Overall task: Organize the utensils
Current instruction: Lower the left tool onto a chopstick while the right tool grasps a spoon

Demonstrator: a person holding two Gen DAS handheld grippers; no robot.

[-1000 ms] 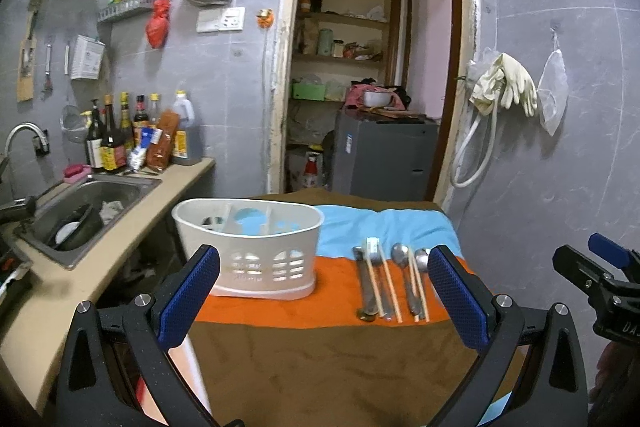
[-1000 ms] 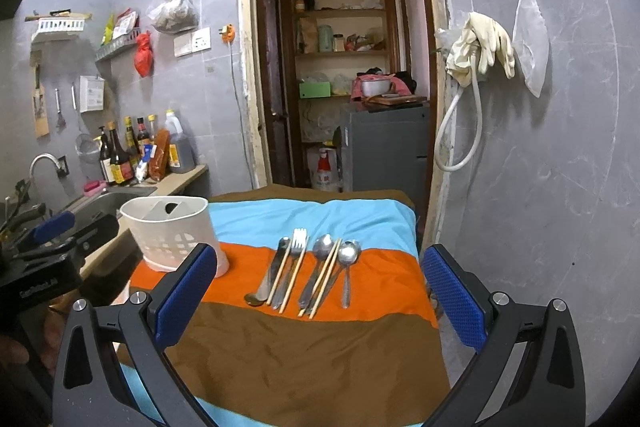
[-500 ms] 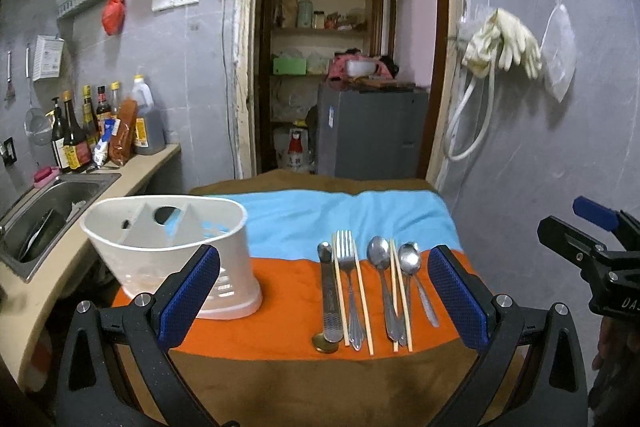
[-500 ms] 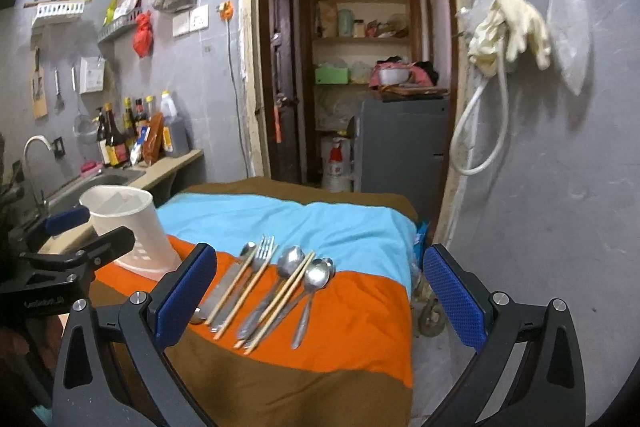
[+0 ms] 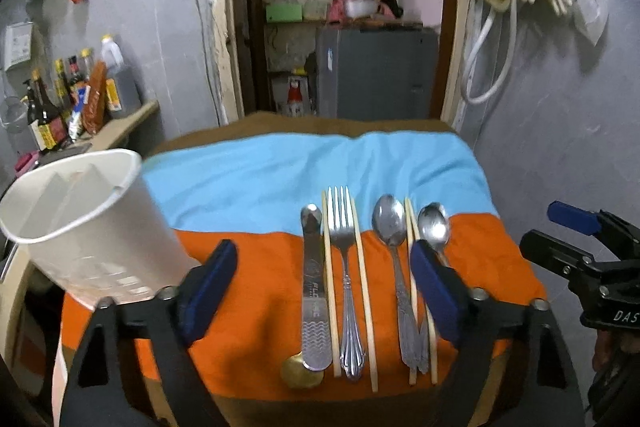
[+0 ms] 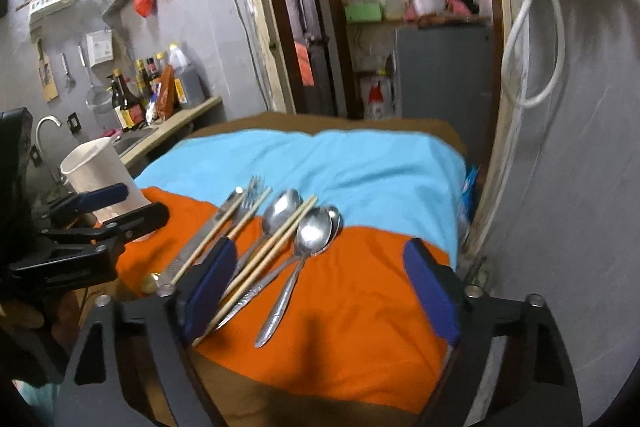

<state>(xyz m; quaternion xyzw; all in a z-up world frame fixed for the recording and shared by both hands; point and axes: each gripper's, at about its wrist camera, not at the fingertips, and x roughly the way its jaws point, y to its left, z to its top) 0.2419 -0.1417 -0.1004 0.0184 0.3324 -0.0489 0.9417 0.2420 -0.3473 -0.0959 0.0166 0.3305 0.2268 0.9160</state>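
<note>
Your left hand-held gripper (image 5: 324, 283) hangs over the orange band of the striped cloth (image 5: 256, 291) with its blue pads spread wide and nothing between them, the white utensil holder (image 5: 80, 223) standing just to its left on the bench. Ahead of it the utensils lie side by side, from left to right: the knife (image 5: 314, 291), the fork (image 5: 346, 267) flanked by two chopsticks (image 5: 362, 267), then the large spoon (image 5: 390, 227) and the small spoon (image 5: 433, 225). Your right hand-held gripper (image 6: 320, 283) is likewise spread and empty, hovering over the spoon handles near the right end of that row.
</note>
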